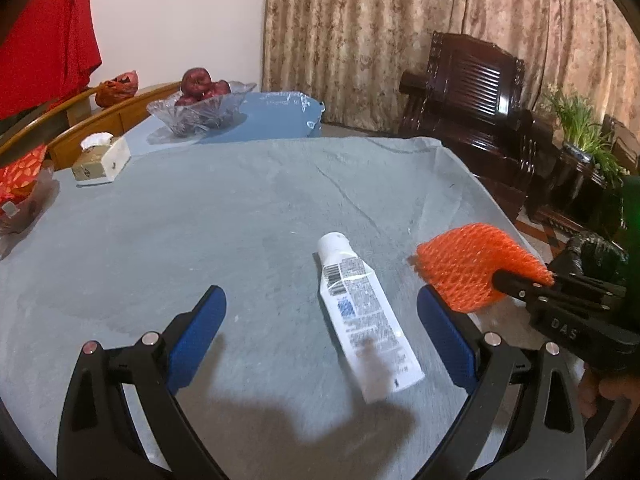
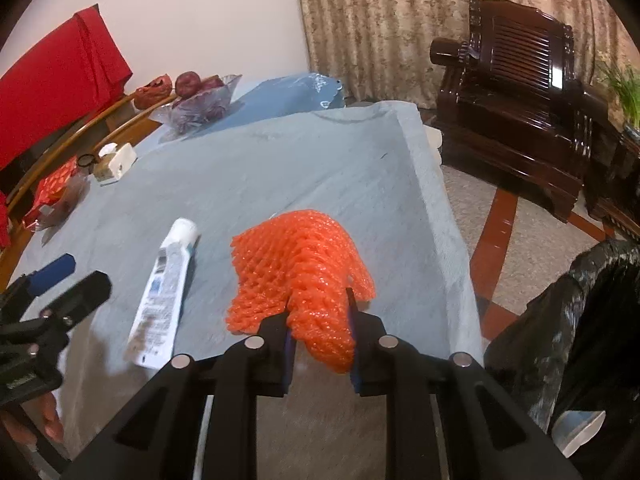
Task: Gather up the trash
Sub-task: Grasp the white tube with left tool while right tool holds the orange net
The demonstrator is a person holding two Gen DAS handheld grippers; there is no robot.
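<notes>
The right tongs [image 2: 320,344] are pinching the soft, light orange foam net [image 2: 300,268]; the left tongs [image 1: 320,320] are spreading around the squishy white tube [image 1: 364,316].

The right gripper [image 2: 320,328] is pinching an orange foam net [image 2: 298,268], its jaws pressing the net's near end above a grey tablecloth [image 2: 280,168]. A white tube [image 2: 162,296] is lying just left of the net. The left gripper [image 2: 64,280] is entering at the left edge, and a black bag [image 2: 568,344] is standing at lower right.
</notes>
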